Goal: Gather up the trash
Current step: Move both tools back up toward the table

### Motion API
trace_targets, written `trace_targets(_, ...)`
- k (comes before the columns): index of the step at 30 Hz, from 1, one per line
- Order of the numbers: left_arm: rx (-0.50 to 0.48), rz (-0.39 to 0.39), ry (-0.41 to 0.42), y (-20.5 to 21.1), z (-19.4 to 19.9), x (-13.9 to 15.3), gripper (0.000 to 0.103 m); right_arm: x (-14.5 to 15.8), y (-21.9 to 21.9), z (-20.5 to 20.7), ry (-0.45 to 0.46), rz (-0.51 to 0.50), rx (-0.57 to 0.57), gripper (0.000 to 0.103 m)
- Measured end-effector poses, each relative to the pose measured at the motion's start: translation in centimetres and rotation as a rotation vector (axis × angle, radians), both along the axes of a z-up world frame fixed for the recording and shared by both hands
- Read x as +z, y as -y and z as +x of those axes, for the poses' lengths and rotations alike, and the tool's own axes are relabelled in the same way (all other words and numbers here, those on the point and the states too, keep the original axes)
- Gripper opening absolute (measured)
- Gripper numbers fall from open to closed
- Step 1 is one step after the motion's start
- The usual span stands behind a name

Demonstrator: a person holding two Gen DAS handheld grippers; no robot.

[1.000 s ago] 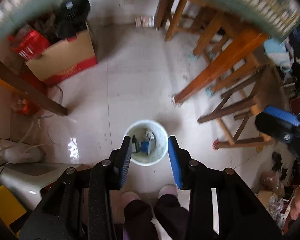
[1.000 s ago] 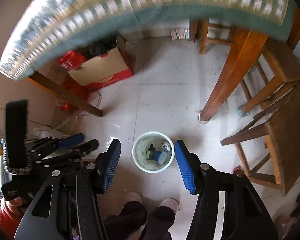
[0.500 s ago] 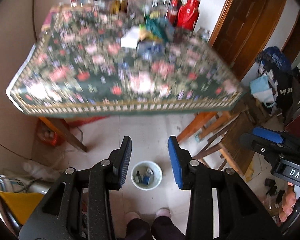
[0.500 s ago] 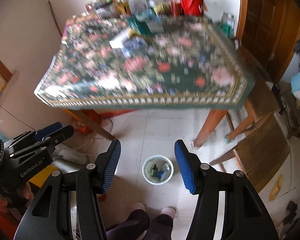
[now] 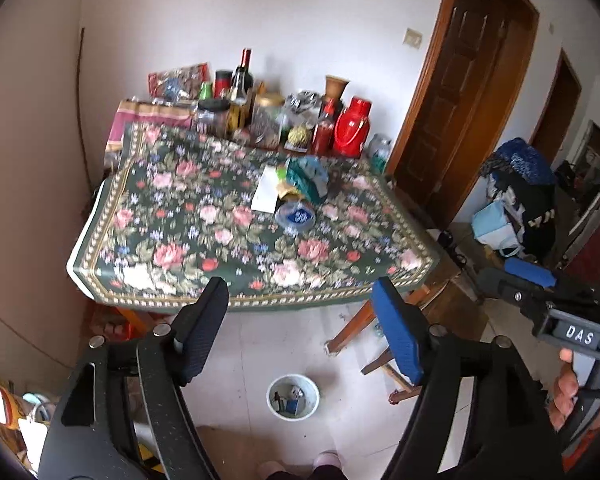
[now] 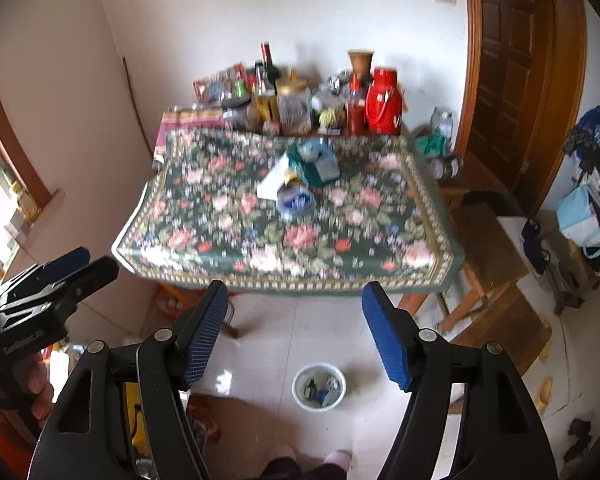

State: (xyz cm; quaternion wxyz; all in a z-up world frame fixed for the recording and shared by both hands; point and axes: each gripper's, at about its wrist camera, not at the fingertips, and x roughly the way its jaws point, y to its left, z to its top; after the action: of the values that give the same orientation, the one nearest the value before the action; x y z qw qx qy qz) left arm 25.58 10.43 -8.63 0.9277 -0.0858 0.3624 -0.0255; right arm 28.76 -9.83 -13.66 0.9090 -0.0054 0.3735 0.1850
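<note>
A white trash bin [image 5: 293, 397] with some litter in it stands on the tiled floor in front of the table; it also shows in the right wrist view [image 6: 319, 386]. On the floral tablecloth [image 5: 204, 240] lie a white paper [image 5: 265, 195], a round blue lid [image 5: 296, 216] and a crumpled green packet [image 5: 306, 178]; the same pile shows in the right wrist view [image 6: 300, 184]. My left gripper [image 5: 300, 336] is open and empty, high above the floor. My right gripper [image 6: 294, 330] is open and empty beside it.
Bottles, jars and a red thermos [image 5: 352, 128] crowd the table's far edge by the wall. Wooden stools [image 6: 488, 264] stand at the table's right. A brown door [image 5: 456, 92] is right of the table. Bags and clothes [image 5: 516, 196] pile at far right.
Both grippers have risen and tilted up from the bin on the floor, so the tabletop has come into view. Both stay open and empty.
</note>
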Motion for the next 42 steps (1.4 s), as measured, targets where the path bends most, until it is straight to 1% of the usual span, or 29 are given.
trace_targets(2, 0.02, 0.016, 0.02, -0.3, -0.1, 0.8, 0.085, 0.9, -0.1, -0.2, 0.026, 0.008, -0.013, 0.075)
trace_targets(4, 0.033, 0.04, 0.044, -0.4, -0.1, 1.6, 0.089, 1.7, -0.1, -0.2, 0.055, 0.021, -0.02, 0.076)
trace_targets(8, 0.01, 0.061, 0.056, -0.3, 0.8, 2.4, 0.089, 2.9, -0.2, 0.6, 0.086, 0.03, -0.025, 0.076)
trace_targets(11, -0.006, 0.059, 0.055, -0.1, 2.6, 2.6, 0.09, 3.3, -0.2, 1.8, 0.099, 0.034, -0.025, 0.077)
trace_targets(16, 0.021, 0.068, 0.05, 0.4, 6.2, 2.2, 0.09, 3.4, 0.1, 4.8, 0.111, 0.04, -0.008, 0.077)
trace_targets(24, 0.085, 0.05, 0.022, 1.8, 14.2, 2.5, 0.09, 4.1, 1.1, 11.8, 0.089, 0.032, 0.073, 0.077)
trace_targets(29, 0.146, 0.023, 0.015, 2.3, 18.1, 2.5, 0.09, 4.5, 1.2, 15.9, 0.078, 0.008, 0.143, 0.077)
trace_targets(35, 0.208, 0.007, -0.007, 2.0, 21.5, 1.2, 0.09, 4.0, 0.8, 20.0, 0.055, -0.009, 0.217, 0.077)
trace_targets(38, 0.228, 0.01, -0.036, 1.4, 23.0, 0.3, 0.09, 3.4, 0.2, 21.7, 0.026, -0.006, 0.236, 0.077)
trace_targets(42, 0.254, 0.005, -0.067, -0.6, 25.0, -1.2, 0.09, 2.1, -1.5, 24.1, -0.026, -0.007, 0.248, 0.077)
